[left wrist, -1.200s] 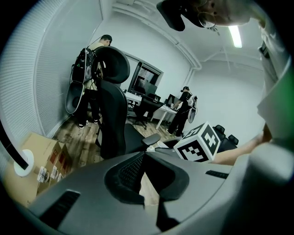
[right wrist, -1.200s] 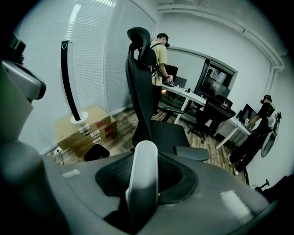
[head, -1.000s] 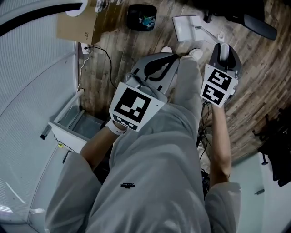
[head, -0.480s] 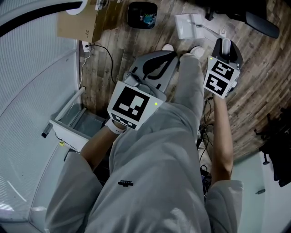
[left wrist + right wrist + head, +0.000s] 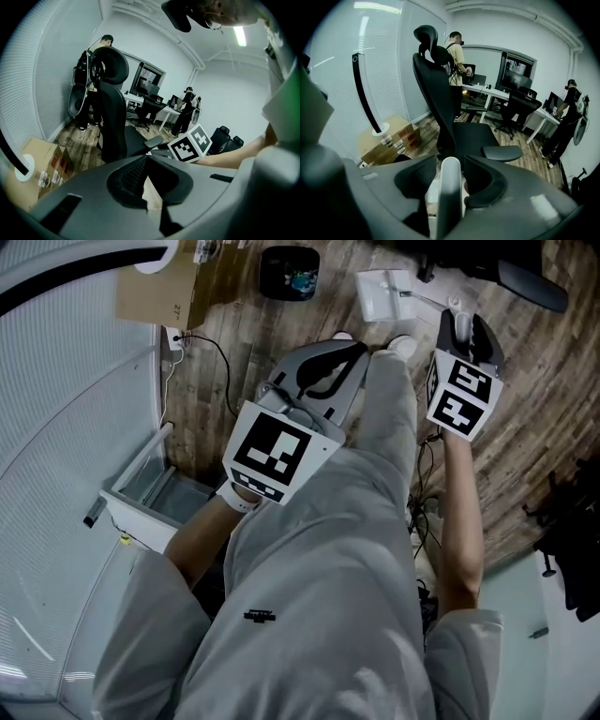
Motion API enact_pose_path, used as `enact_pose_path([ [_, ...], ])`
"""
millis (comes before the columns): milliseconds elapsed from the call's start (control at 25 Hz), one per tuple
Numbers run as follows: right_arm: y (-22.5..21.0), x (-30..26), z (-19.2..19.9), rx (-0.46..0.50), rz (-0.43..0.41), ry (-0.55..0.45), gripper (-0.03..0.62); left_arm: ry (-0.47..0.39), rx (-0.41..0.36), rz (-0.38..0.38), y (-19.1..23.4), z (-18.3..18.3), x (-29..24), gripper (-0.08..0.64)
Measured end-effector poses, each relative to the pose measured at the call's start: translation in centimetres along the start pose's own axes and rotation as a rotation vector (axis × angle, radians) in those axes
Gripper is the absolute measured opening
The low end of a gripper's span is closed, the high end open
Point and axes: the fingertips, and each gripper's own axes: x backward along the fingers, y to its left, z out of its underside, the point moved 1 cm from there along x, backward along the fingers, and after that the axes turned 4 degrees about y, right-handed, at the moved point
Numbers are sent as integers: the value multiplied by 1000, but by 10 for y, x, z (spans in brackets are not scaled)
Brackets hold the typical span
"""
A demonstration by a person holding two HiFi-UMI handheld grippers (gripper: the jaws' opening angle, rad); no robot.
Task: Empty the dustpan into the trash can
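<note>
A white dustpan (image 5: 382, 292) lies on the wood floor at the top of the head view, its white handle (image 5: 427, 304) running right toward my right gripper (image 5: 457, 315). In the right gripper view that handle (image 5: 450, 197) stands between the jaws of the right gripper (image 5: 450, 165); the jaws are opening, with a slim gap on each side of it. The black trash can (image 5: 291, 273) stands left of the dustpan with litter inside. My left gripper (image 5: 359, 352) hangs over the person's leg, shut on nothing, and in its own view the left gripper (image 5: 146, 158) has its tips together.
A cardboard box (image 5: 159, 287) with a white ring lamp base sits at the top left, and a cable (image 5: 220, 357) runs beside it. A white open drawer (image 5: 150, 493) juts out at the left. A black office chair (image 5: 440, 93) stands ahead, with desks and people behind it.
The right gripper's marker cube has rolled slightly and shifted a little toward the dustpan handle. The left gripper has kept still.
</note>
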Motion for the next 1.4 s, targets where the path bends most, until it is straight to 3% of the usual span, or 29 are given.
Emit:
enact_pose_path([
  [320, 2, 34, -21, -2, -47, -72, 216, -35, -21, 6, -11, -8, 16, 8],
  [800, 1, 110, -57, -110, -81, -200, 236, -105, -39, 26, -28, -24, 50, 8],
  [1400, 29, 205, -79, -151, -189, -246, 234, -243, -49, -2, -32, -50, 113, 7],
])
